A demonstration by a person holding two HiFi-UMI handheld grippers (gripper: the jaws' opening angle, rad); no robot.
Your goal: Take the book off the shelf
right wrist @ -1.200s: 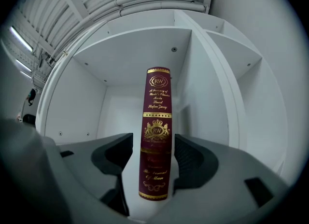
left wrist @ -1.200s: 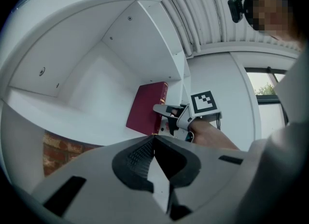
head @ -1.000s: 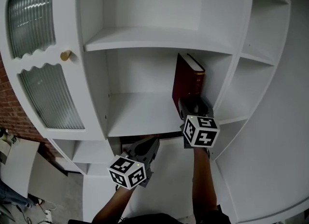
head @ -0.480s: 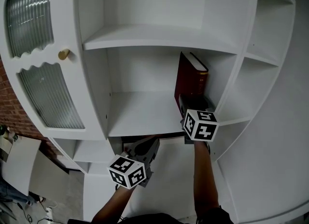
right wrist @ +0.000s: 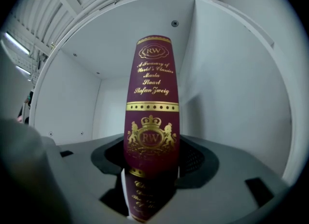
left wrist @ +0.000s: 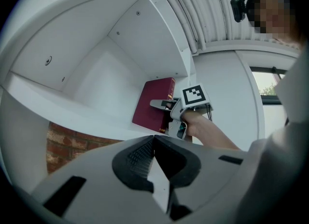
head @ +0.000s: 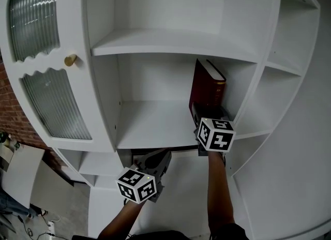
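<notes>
Maroon hardback book (head: 206, 86) upright at the right end of the glossy white shelf (head: 155, 122)
The right gripper (right wrist: 150, 170) fingers pinch its rounded spine, and the gold crest only shows in that view. The left gripper (left wrist: 154, 153) fingers are closed, empty.

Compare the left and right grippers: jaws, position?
The left gripper's jaws are together on nothing; the right gripper's jaws are clamped on the lower spine of the maroon book. The left gripper hangs below the shelf board; the right gripper sits at board level, at the compartment's right side. Shared: both point towards the cabinet and carry a marker cube.
</notes>
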